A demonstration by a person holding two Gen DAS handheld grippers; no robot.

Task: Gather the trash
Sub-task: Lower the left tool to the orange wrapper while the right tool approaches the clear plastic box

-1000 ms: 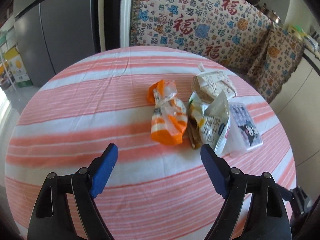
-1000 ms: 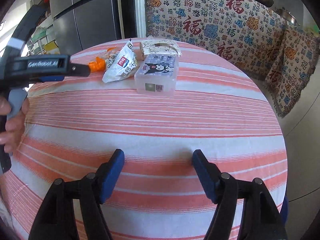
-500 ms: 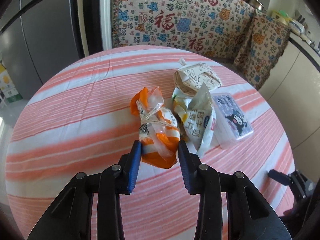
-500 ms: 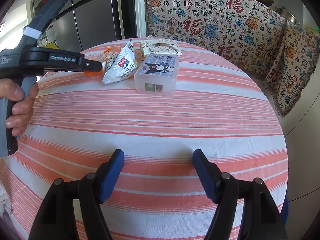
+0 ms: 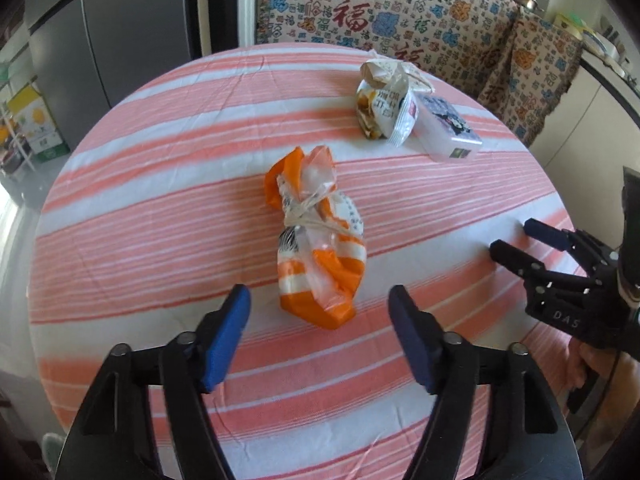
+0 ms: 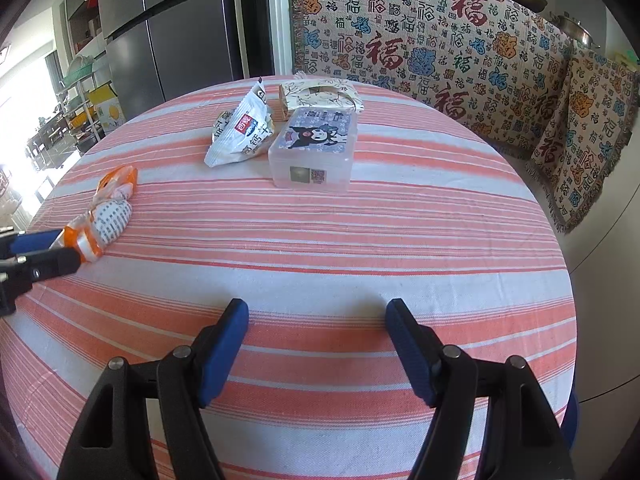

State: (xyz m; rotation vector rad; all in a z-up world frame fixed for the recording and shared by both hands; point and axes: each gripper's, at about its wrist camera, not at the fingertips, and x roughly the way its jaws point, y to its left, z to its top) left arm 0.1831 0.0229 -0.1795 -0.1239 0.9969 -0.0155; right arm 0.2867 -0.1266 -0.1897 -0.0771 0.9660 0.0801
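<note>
Orange tied bag lies near the desk's left edge, released between the left gripper's just-reopened fingers; the right gripper hovers spread, empty, probably waiting.

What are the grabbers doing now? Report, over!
Left gripper just reopened, nothing gripped; orange bag lies loose just ahead. Right gripper open over bare tablecloth. Path clear, over.

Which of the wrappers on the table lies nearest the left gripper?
The orange and white knotted bag, lying alone just ahead of the open left gripper. The white snack packet and patterned paper bag sit farther off, beside the plastic box.
</note>
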